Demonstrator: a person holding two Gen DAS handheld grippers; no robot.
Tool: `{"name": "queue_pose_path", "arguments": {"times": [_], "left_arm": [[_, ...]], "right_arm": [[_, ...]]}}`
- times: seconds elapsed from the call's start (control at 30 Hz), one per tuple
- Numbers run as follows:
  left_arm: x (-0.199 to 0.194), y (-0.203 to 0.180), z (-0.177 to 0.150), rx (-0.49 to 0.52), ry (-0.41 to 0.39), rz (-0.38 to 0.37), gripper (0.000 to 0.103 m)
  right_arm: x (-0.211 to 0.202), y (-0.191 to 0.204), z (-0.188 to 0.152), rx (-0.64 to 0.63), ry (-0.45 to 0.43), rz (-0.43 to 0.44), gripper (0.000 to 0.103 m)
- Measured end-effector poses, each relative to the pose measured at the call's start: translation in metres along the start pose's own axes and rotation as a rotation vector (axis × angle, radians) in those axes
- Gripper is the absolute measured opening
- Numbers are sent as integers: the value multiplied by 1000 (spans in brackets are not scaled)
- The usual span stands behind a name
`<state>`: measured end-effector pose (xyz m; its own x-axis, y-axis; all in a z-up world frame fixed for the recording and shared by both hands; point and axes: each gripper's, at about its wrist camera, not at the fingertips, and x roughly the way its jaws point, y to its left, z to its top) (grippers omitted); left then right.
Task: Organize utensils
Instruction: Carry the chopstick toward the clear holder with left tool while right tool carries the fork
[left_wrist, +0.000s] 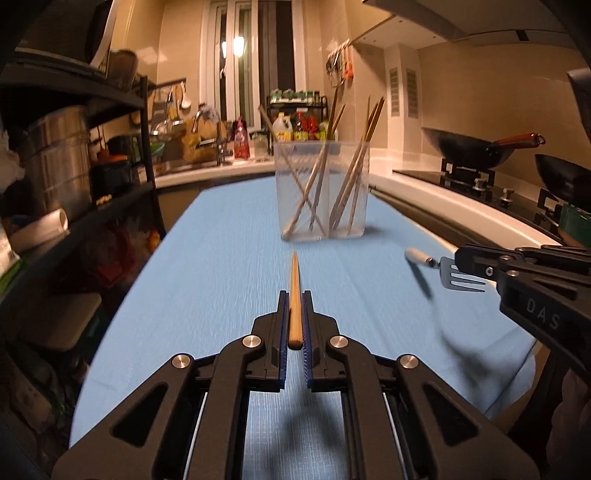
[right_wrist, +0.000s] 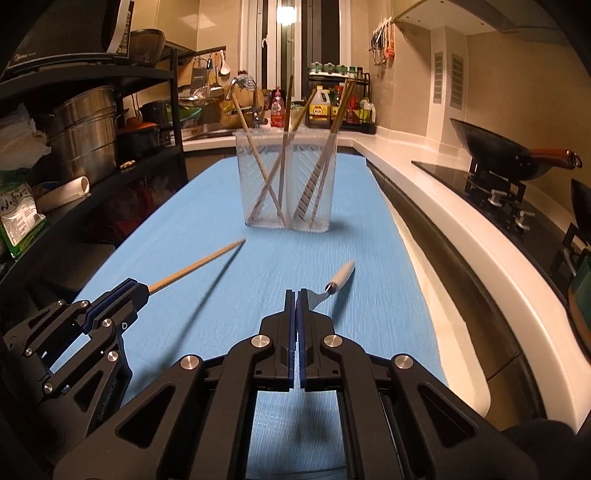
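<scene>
Nearest the lens, L gripper (left_wrist: 294, 295) is clamped on a wooden chopstick (left_wrist: 294, 291), tip aimed fwd above the blue cloth (left_wrist: 221, 280). Beside it, R gripper (right_wrist: 296, 295) pinches a small slotted spatula (right_wrist: 334, 284) by its blade, white handle sticking out, apparently lifted off the cloth. Beyond, mid-table, a clear two-compartment holder (right_wrist: 286, 181) stands w/ chopsticks (right_wrist: 317, 177) in both sides.
</scene>
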<state>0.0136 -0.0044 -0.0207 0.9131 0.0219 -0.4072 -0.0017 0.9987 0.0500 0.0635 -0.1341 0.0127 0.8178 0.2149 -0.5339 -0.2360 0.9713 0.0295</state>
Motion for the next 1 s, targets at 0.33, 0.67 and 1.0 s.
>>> {"name": "queue_pose_path", "arguments": {"times": [0.33, 0.67, 1.0], "left_arm": [[-33, 2, 50, 34, -149, -12, 6], [-23, 19, 99, -6, -68, -55, 6], [-7, 29, 150, -47, 49, -97, 6]], "right_arm": [[-31, -6, 42, -36, -43, 64, 1], [-47, -11, 92, -30, -74, 88, 1], [-50, -15, 136, -29, -117, 80, 0]]}}
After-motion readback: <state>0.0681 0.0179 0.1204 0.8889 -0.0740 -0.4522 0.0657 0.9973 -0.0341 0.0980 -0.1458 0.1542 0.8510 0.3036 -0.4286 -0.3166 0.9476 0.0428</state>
